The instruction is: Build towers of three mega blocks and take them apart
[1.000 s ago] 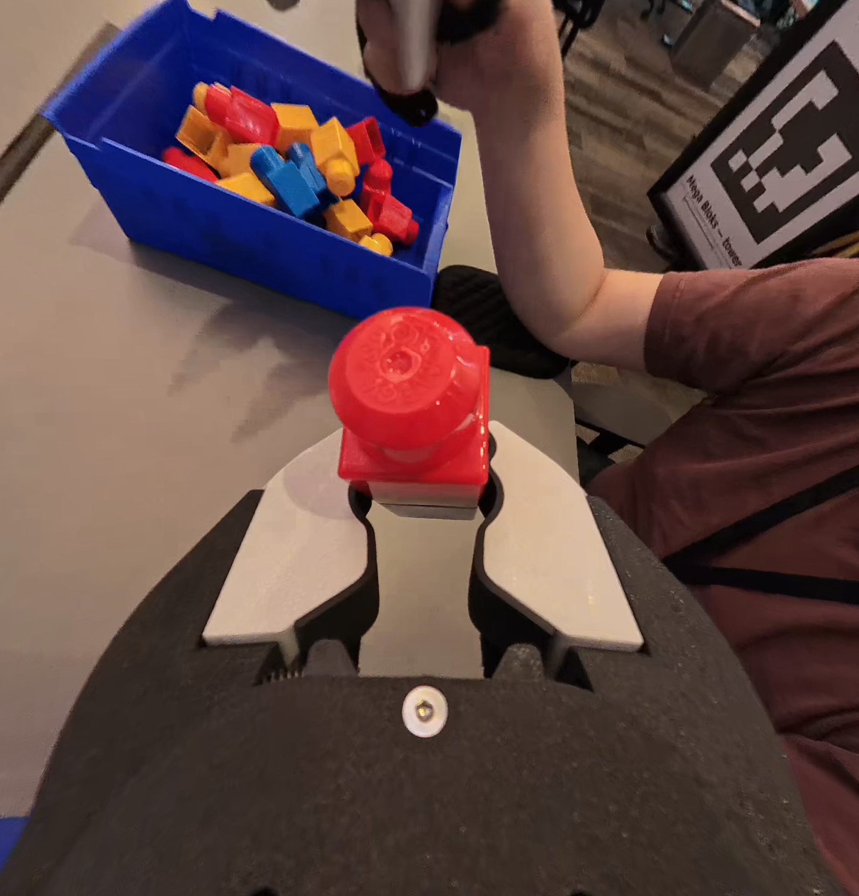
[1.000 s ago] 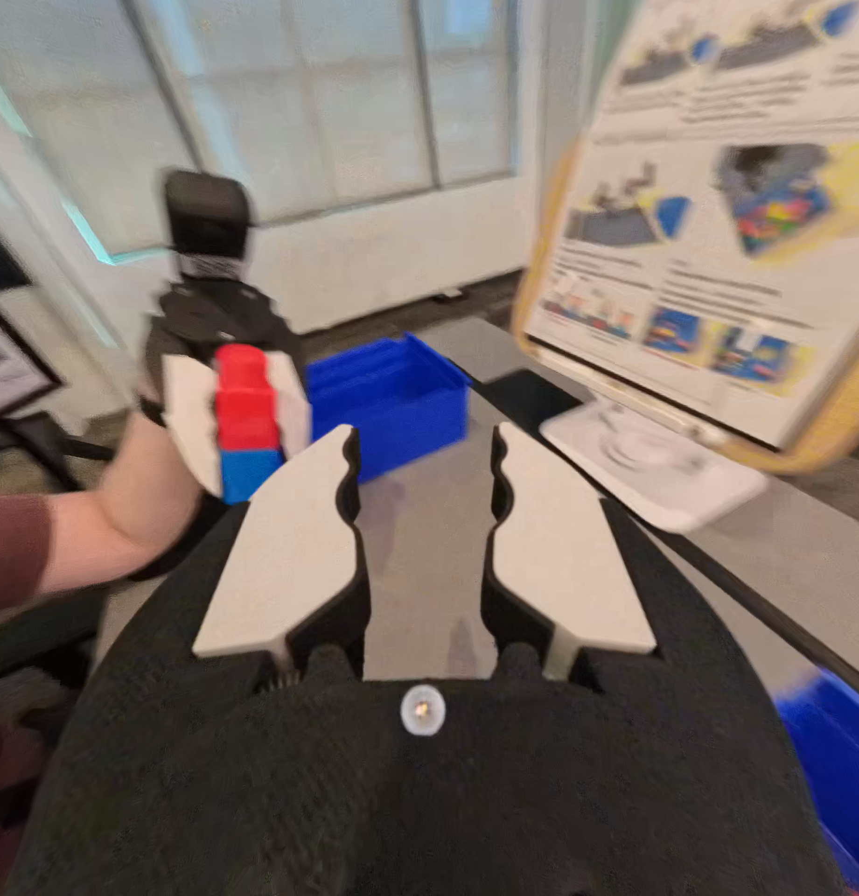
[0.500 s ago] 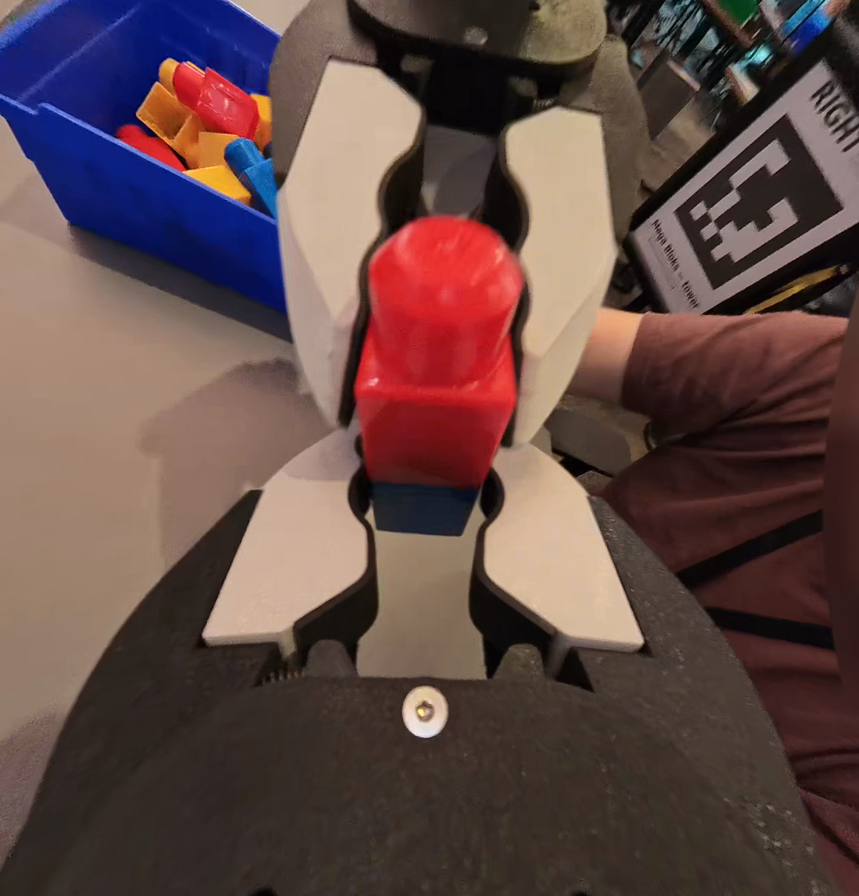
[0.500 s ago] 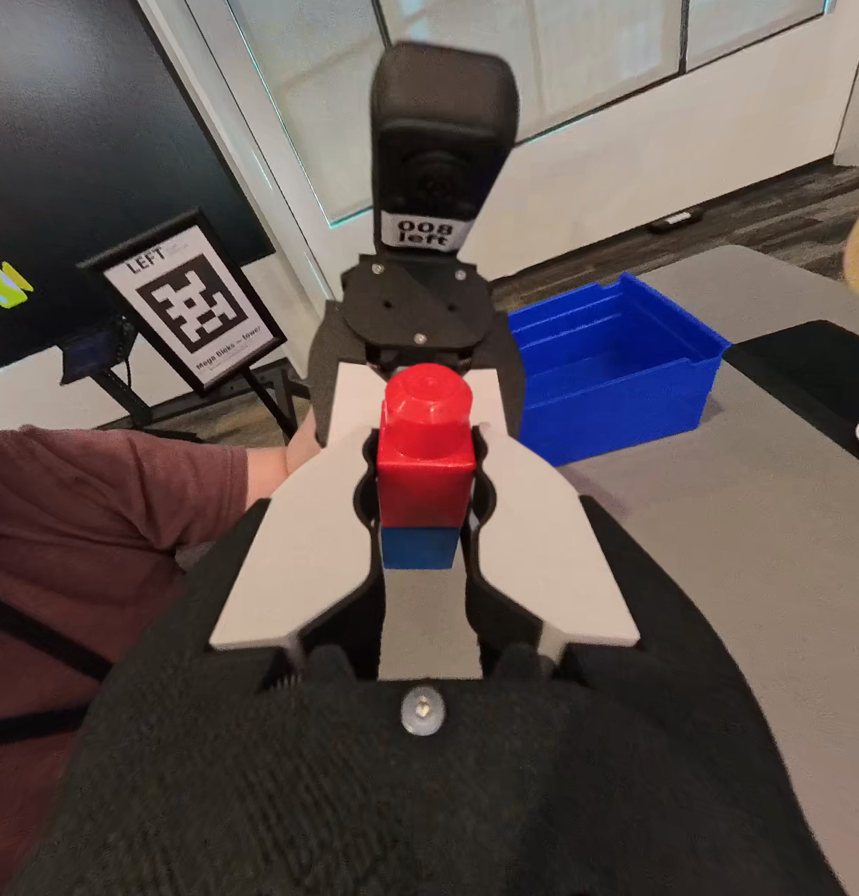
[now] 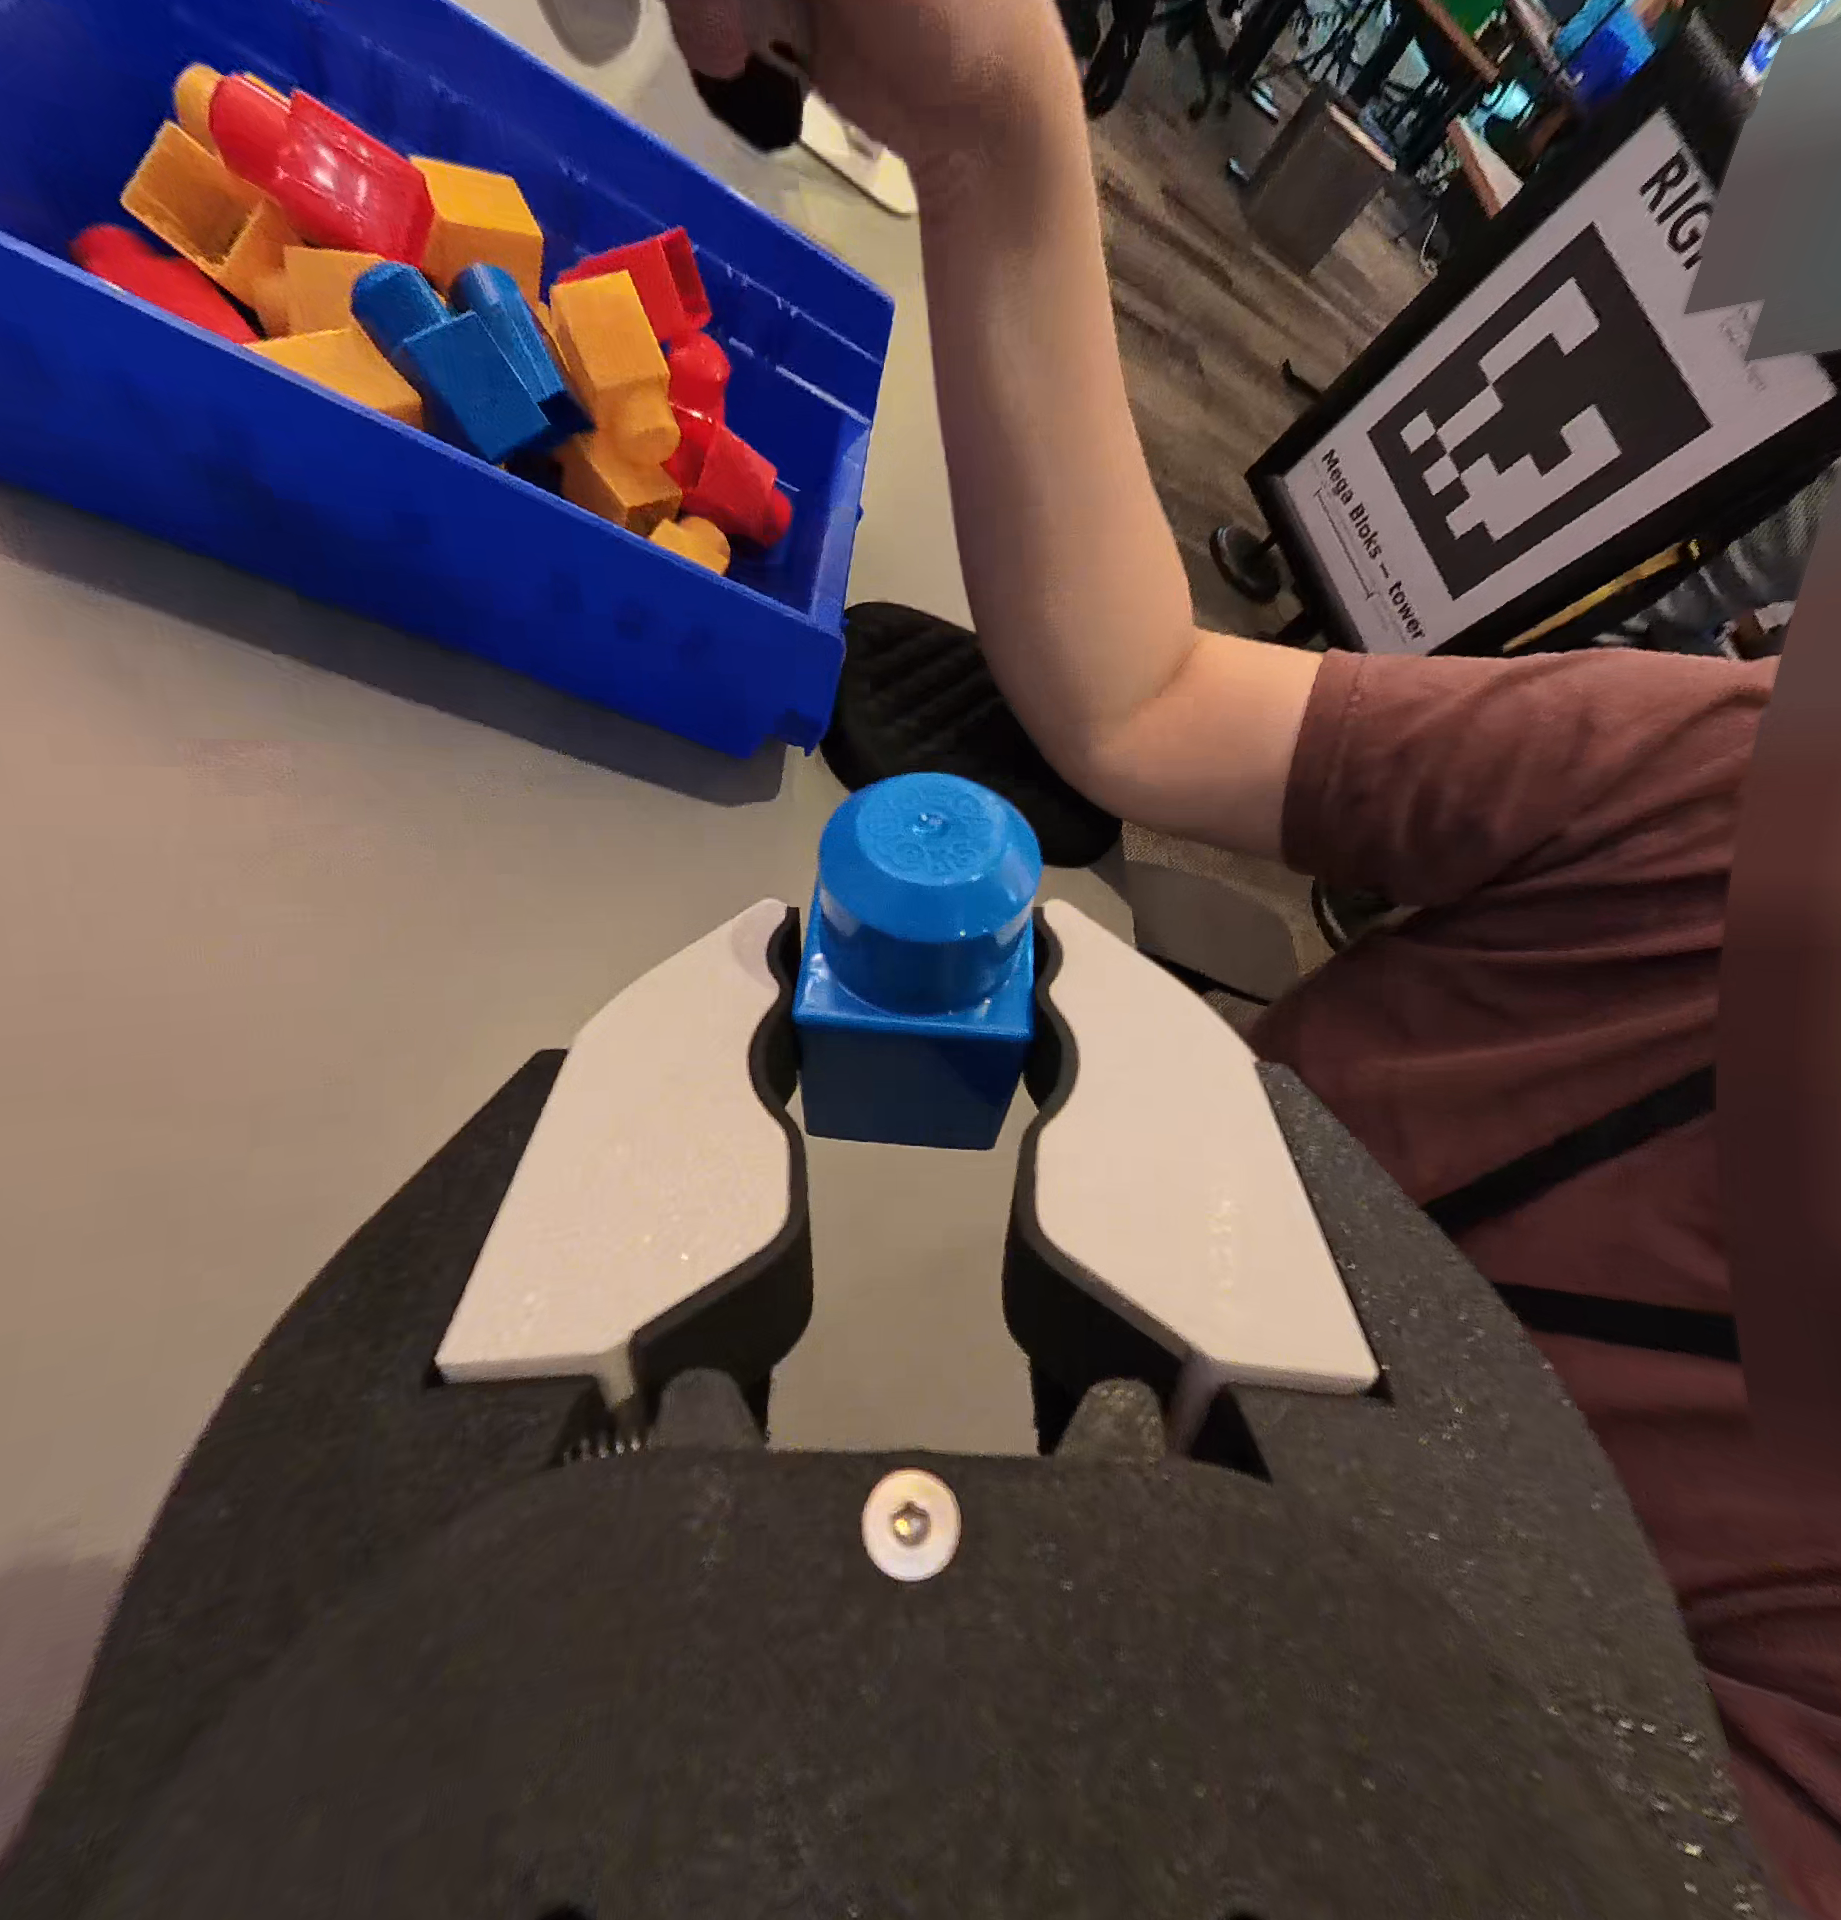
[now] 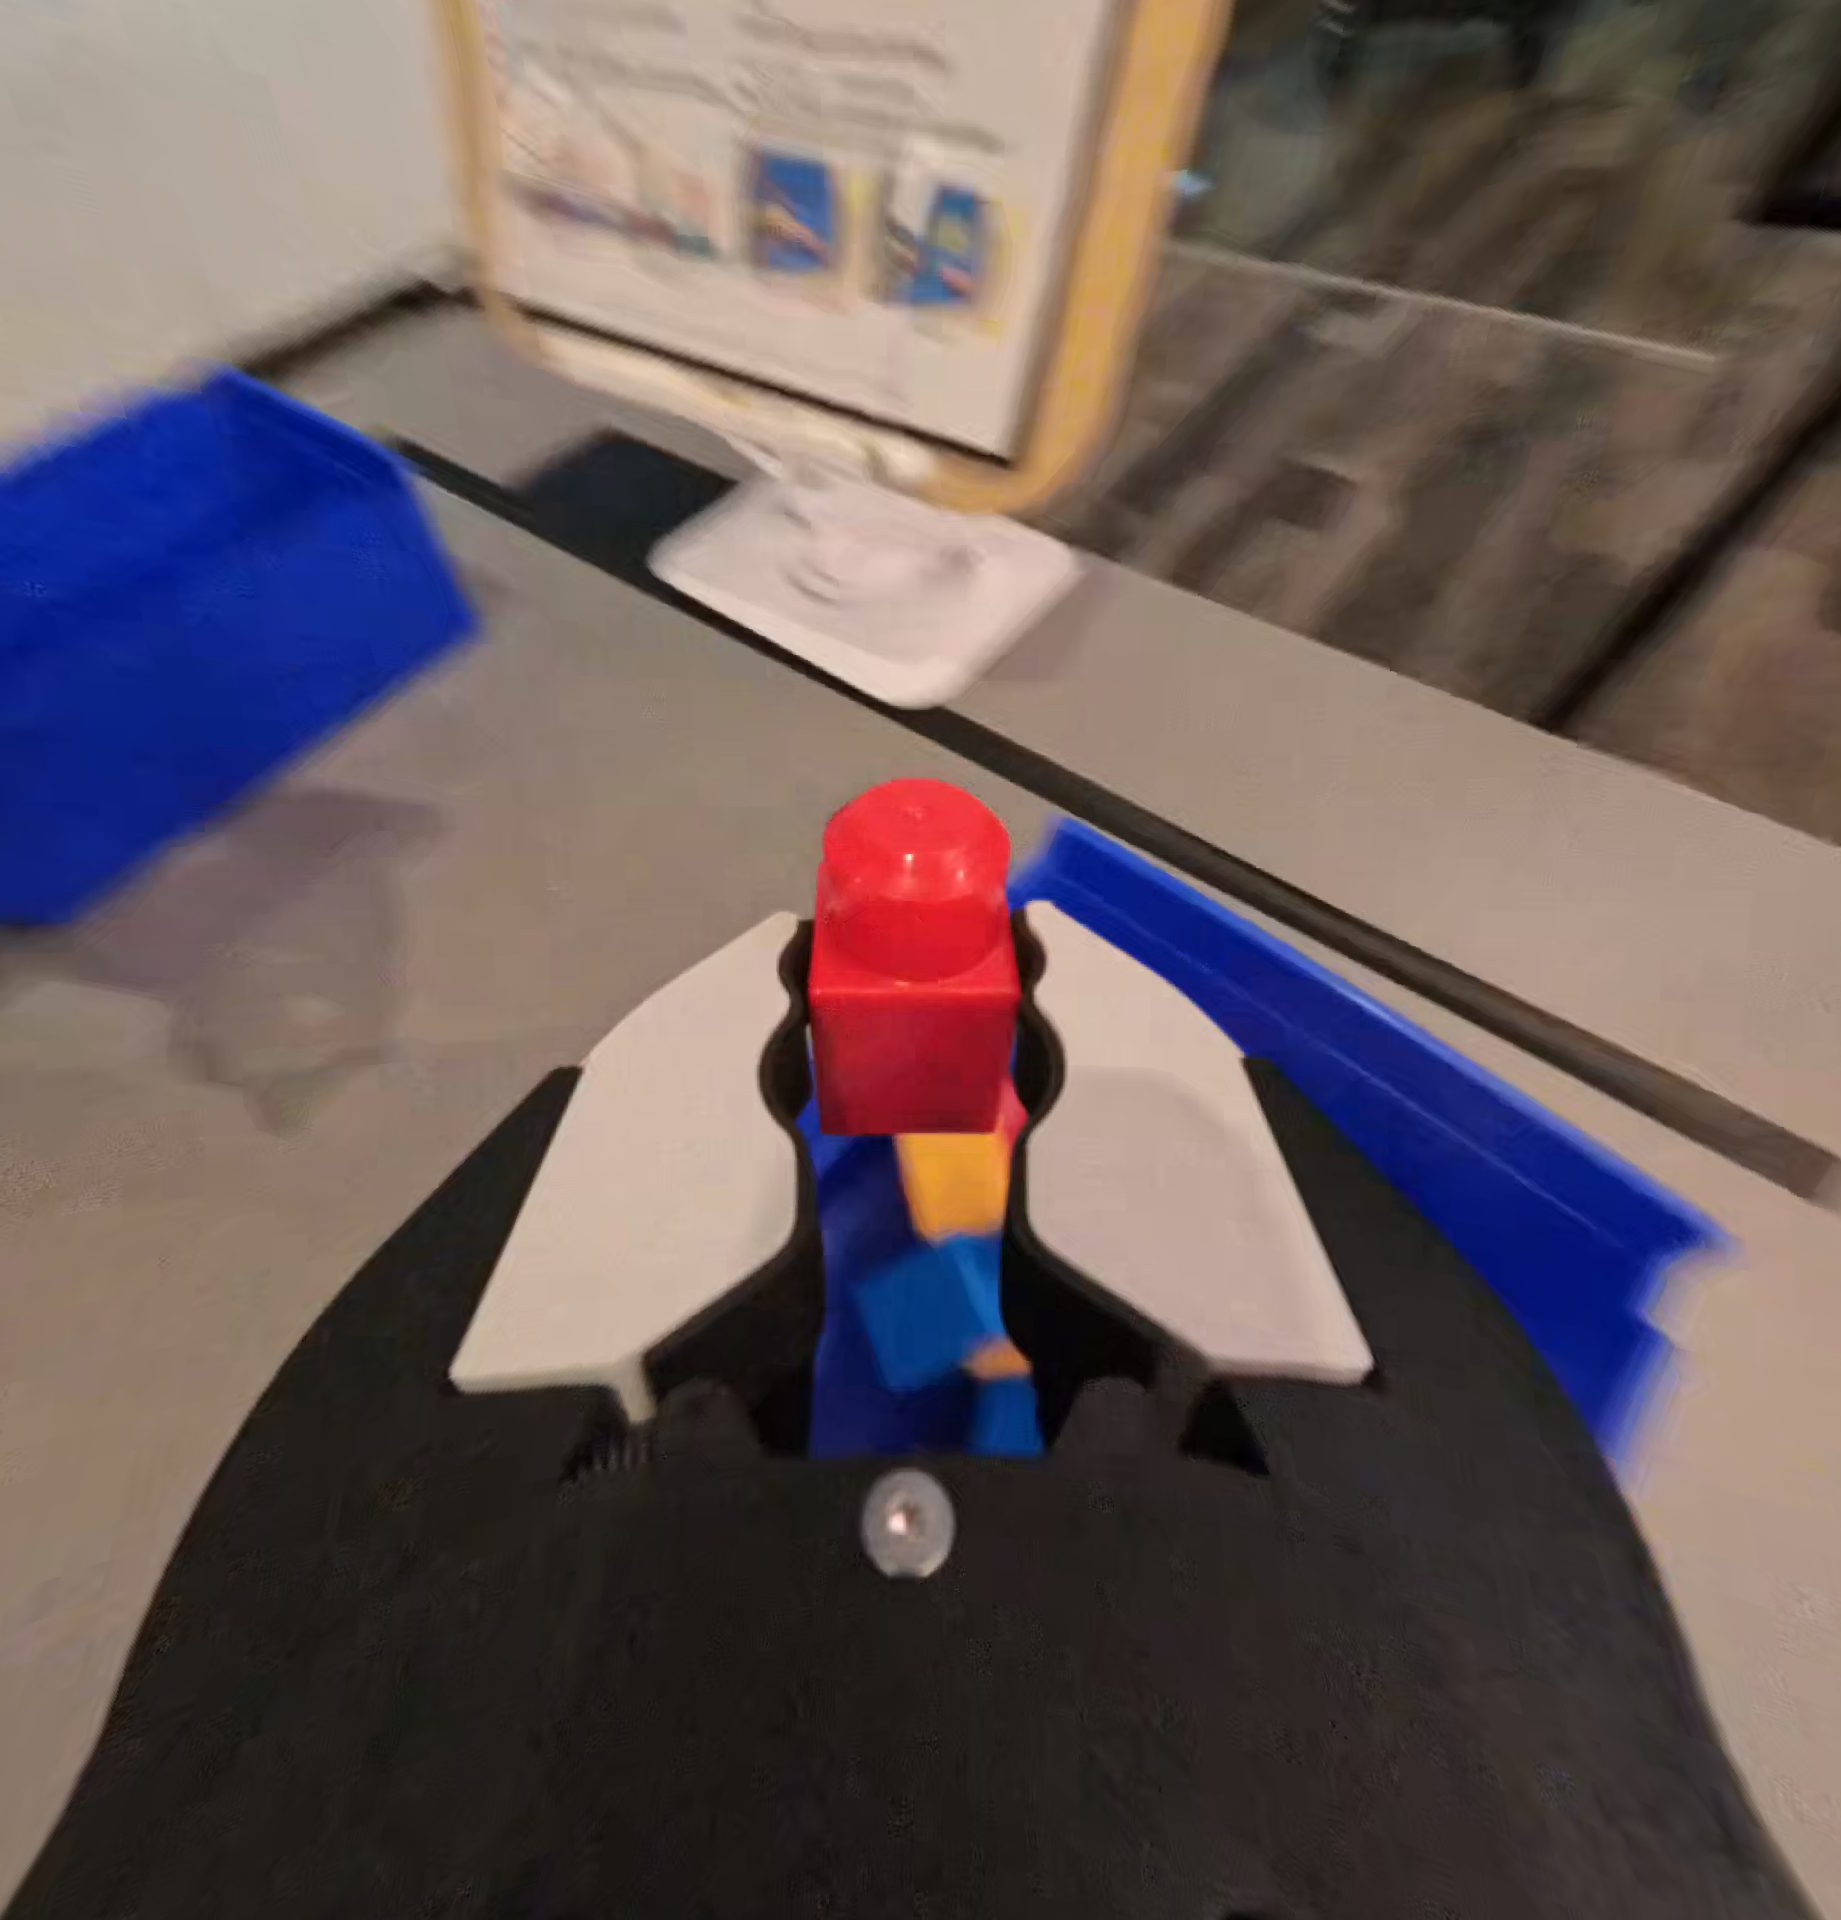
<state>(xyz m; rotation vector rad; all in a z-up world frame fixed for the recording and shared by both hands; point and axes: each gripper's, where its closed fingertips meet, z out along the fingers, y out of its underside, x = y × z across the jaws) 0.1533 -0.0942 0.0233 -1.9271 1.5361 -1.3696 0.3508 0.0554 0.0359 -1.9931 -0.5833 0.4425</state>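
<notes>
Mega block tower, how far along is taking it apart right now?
Done: the tower is split. In hand: the left gripper holds one blue block over the table, fingers against its sides, and the right gripper holds one red block above a blue bin of loose blocks. Left: neither block is released yet; both likely go into bins.

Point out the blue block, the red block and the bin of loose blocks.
blue block (image 5: 911,1070), left wrist view, front face.
red block (image 6: 908,1055), right wrist view, front face.
bin of loose blocks (image 5: 396,520), left wrist view, near wall.
</notes>
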